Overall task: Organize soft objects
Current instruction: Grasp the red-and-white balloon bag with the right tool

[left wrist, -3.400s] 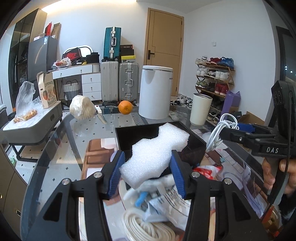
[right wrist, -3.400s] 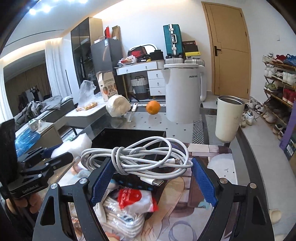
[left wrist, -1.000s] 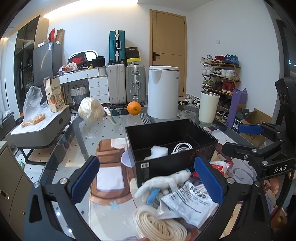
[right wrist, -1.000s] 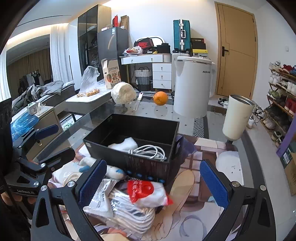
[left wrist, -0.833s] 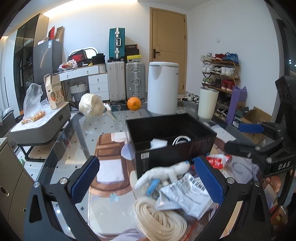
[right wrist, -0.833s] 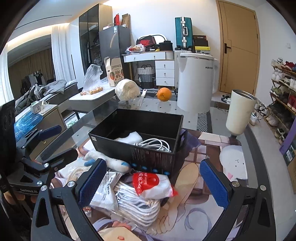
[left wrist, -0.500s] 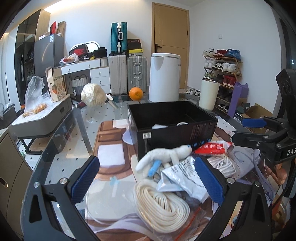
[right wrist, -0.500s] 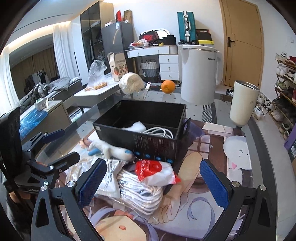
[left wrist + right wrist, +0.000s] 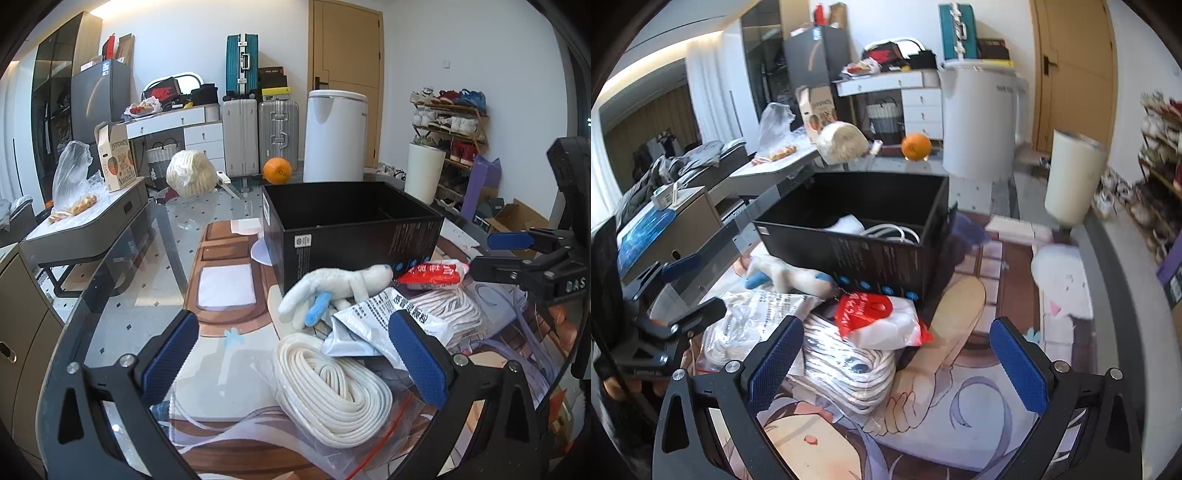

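A black box (image 9: 354, 229) stands on the glass table; in the right wrist view the black box (image 9: 871, 254) holds a white foam piece (image 9: 846, 224) and a white cable (image 9: 894, 232). In front of it lies a pile: a white plush toy (image 9: 340, 290), a coil of cream rope (image 9: 332, 380), a silver-white packet (image 9: 373, 325), a red-and-white bag (image 9: 436, 275) and bagged white cord (image 9: 450, 314). My left gripper (image 9: 295, 354) is open and empty over the rope coil. My right gripper (image 9: 897, 354) is open and empty over the bagged white cord (image 9: 846, 373) and red-and-white bag (image 9: 882, 321).
An orange (image 9: 277, 170), a wrapped cabbage-like ball (image 9: 190, 173), a knife (image 9: 229, 186), a white bin (image 9: 334, 136) and a white cup (image 9: 1071, 177) stand at the table's far side. A printed mat (image 9: 960, 387) covers the near table.
Both grippers let go of the foam and the cable into the box earlier. Over the last second both have drawn back and lowered toward the pile in front of the box.
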Demonstrator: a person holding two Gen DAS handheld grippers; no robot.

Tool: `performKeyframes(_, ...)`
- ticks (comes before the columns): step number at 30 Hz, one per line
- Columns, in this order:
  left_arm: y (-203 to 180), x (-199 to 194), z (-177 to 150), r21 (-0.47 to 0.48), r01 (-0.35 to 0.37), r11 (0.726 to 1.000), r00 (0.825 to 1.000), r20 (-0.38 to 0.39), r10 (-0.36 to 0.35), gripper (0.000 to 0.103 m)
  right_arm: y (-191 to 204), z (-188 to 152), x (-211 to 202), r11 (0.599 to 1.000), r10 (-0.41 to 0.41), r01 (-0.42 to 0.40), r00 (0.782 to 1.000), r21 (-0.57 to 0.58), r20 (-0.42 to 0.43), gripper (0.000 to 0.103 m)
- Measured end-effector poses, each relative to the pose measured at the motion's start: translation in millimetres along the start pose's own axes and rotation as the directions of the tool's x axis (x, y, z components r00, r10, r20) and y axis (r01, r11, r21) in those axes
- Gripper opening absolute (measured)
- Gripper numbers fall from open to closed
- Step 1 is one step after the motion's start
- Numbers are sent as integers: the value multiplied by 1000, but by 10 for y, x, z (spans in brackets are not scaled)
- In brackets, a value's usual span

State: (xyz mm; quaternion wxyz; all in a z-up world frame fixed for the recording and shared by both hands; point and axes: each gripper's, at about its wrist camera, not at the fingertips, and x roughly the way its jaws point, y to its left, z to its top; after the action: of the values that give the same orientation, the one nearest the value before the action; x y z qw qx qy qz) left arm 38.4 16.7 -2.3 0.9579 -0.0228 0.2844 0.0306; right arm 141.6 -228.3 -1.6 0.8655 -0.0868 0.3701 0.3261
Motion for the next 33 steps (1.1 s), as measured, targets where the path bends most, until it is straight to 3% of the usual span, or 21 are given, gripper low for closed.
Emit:
performKeyframes(6, -17, -19, -40, 9, 14, 1000, 1000, 4, -14, 103, -41, -21, 185, 998, 32, -29, 998, 58, -50, 102)
performKeyframes(27, -10, -10, -62, 5, 35, 999, 999, -9, -35, 103, 25, 100, 592, 997, 63, -57, 989, 50, -132, 101)
performKeyframes(33, -24, 8, -55, 2, 39, 999, 999, -12, -39, 103, 43, 113, 638, 996, 77, -71, 988, 51, -137, 75)
